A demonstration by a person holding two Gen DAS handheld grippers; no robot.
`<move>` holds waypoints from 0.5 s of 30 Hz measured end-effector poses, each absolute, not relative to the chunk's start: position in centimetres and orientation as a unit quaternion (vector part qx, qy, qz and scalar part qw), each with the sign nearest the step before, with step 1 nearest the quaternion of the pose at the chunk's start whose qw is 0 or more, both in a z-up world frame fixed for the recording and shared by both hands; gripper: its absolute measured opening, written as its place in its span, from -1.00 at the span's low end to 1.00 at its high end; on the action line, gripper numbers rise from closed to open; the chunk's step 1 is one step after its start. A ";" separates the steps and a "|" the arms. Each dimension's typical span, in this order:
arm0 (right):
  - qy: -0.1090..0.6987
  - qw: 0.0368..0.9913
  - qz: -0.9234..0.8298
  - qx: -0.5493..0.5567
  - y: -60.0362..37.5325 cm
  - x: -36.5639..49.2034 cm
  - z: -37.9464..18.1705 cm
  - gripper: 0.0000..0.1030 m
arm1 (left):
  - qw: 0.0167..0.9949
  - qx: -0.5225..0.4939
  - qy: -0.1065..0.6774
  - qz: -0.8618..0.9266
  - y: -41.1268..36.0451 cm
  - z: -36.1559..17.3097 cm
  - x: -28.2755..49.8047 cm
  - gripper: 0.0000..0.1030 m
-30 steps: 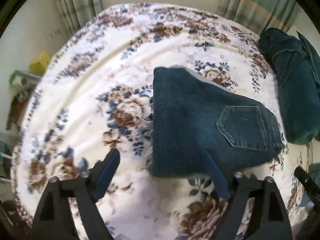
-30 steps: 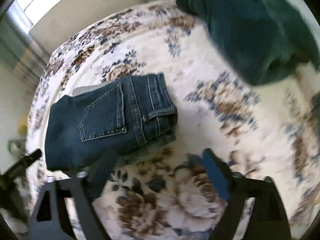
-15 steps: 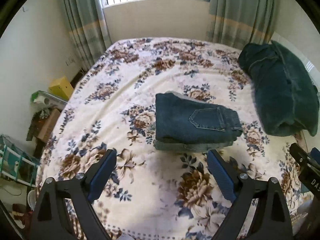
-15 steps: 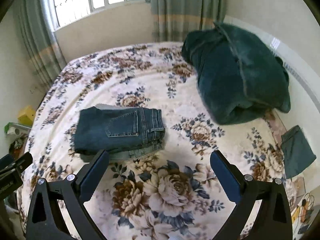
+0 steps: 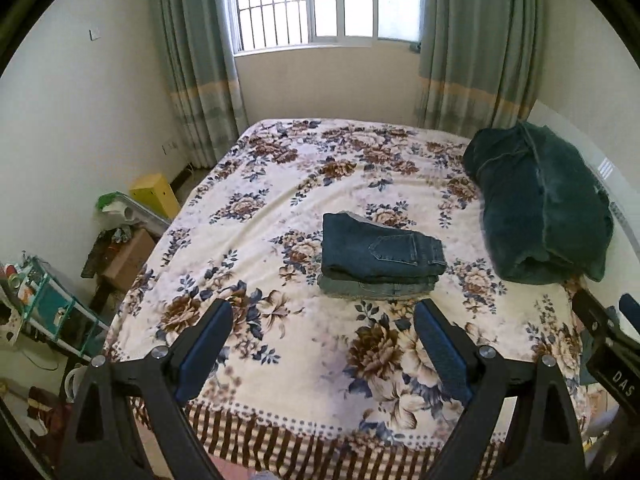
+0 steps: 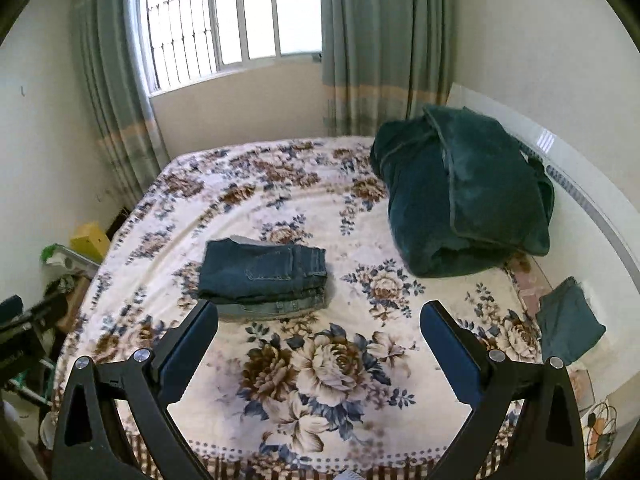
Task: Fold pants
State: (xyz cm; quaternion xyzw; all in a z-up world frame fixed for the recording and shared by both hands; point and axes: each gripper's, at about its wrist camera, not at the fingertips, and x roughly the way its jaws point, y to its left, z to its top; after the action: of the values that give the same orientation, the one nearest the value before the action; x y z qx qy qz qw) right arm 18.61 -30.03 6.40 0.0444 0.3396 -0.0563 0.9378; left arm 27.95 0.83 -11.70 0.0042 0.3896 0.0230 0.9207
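Observation:
Dark blue jeans (image 5: 380, 256) lie folded in a compact stack on the floral bedspread (image 5: 280, 208), back pocket up, with a lighter denim layer at the bottom. They also show in the right wrist view (image 6: 264, 276). My left gripper (image 5: 322, 316) is open and empty, held back near the bed's front edge, well short of the jeans. My right gripper (image 6: 320, 320) is open and empty too, also near the front edge. The right gripper's body shows at the right edge of the left wrist view (image 5: 604, 344).
A bundled dark green blanket (image 5: 540, 208) lies at the bed's right side. A small folded dark cloth (image 6: 568, 320) lies near the right edge. Boxes and shelves (image 5: 120, 240) crowd the floor left of the bed. Window and curtains stand behind.
Both grippers have pulled back and up from close above the jeans to the bed's front edge. The jeans stay folded where they were.

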 end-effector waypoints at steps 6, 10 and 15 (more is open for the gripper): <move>0.304 0.951 -0.041 0.037 -29.6 12.5 11.6 0.99 | 0.932 0.010 0.362 0.027 0.8 -8.4 23.1 0.79; 0.293 0.955 -0.032 0.038 -29.2 9.0 14.2 0.99 | 0.937 0.008 0.349 0.025 1.1 -6.7 20.9 0.79; 0.280 0.959 -0.027 0.035 -28.4 6.0 16.3 0.99 | 0.941 0.005 0.337 0.020 1.5 -5.4 18.9 0.79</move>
State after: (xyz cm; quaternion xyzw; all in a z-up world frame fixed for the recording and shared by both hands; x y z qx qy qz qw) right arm 6.01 -28.41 16.28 0.0353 0.2802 -0.0273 0.9589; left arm 18.93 1.54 -5.36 0.0049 0.3374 0.0199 0.9411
